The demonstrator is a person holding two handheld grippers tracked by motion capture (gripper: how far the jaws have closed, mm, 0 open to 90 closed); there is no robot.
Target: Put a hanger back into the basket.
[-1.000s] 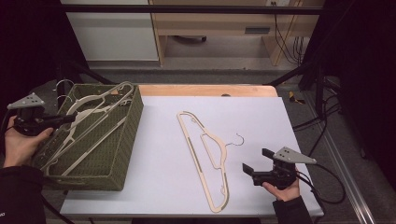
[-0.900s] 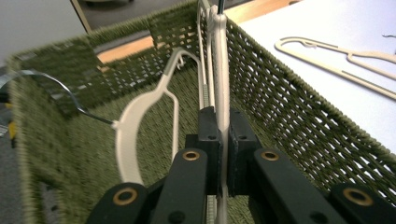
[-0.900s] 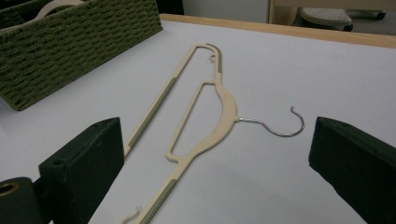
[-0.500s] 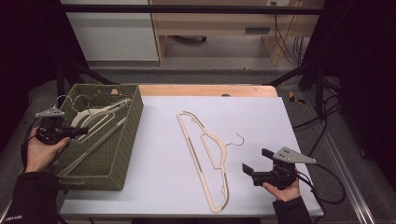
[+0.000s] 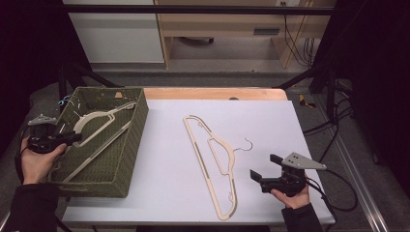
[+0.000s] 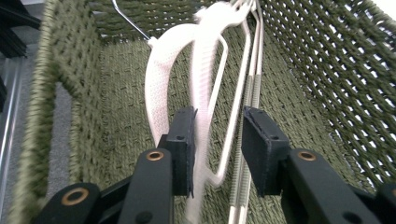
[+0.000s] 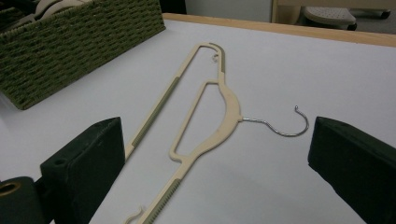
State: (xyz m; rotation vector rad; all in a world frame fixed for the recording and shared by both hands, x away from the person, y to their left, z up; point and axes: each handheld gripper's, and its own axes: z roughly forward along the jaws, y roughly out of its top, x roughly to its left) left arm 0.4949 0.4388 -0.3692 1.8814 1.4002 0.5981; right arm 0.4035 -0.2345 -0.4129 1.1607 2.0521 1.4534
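Note:
A cream hanger (image 5: 96, 118) lies slanted inside the green woven basket (image 5: 130, 140) at the left. My left gripper (image 5: 72, 138) reaches over the basket's left rim. In the left gripper view its jaws have just been opening, and the gripper (image 6: 217, 135) stands open. The blurred hanger (image 6: 201, 93) hangs loose between the pads, close to the left one. A second cream hanger (image 5: 212, 154) with a wire hook lies flat on the white table. My right gripper (image 5: 265, 166) rests open to that hanger's right. In the right gripper view the gripper (image 7: 219, 140) faces this hanger (image 7: 229, 105) with nothing between its jaws.
More thin hanger bars lie on the basket floor (image 6: 247, 154). The basket's woven walls (image 6: 327, 70) stand close on both sides of my left jaws. A wooden strip (image 5: 212, 93) edges the table's far side. Cables trail off the table's right edge (image 5: 338, 188).
My left hand came down and inward, and the hanger sank from above the basket's rim into the basket. The left jaws have parted. The right gripper and the table hanger have not moved.

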